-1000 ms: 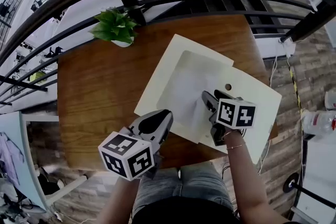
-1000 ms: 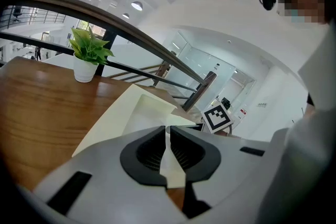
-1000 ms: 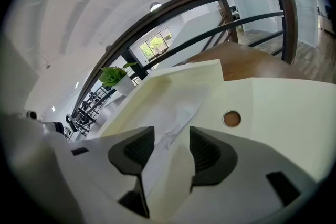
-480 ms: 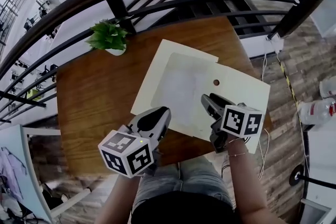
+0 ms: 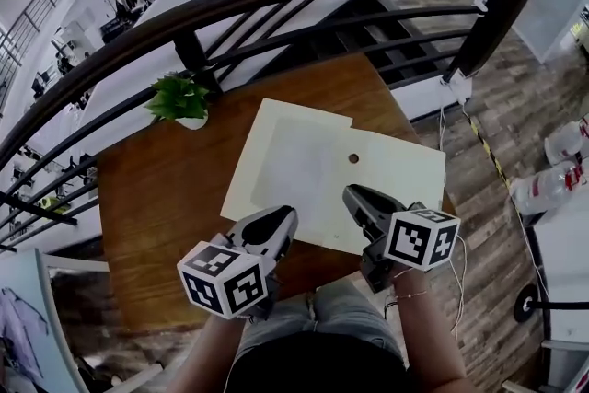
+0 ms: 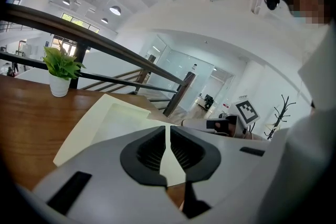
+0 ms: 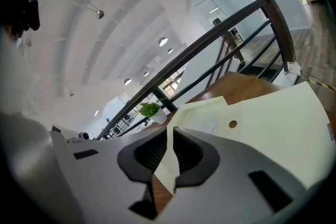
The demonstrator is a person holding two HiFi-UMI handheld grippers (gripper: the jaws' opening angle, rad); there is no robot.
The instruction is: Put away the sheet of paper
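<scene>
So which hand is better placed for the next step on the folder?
Right, probably. The right hand-held gripper, its jaws just closed, empty, hangs over the near edge of the folder's holed side, likely the part to close. The left hand-held gripper is at the sheet's side, farther from it.

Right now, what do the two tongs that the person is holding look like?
The left tongs and right tongs are both light grey plastic, rounded, with black ribbed pads inside. The left cube and right cube on them are white with black square markers. A thin bracelet circles the right wrist.
</scene>
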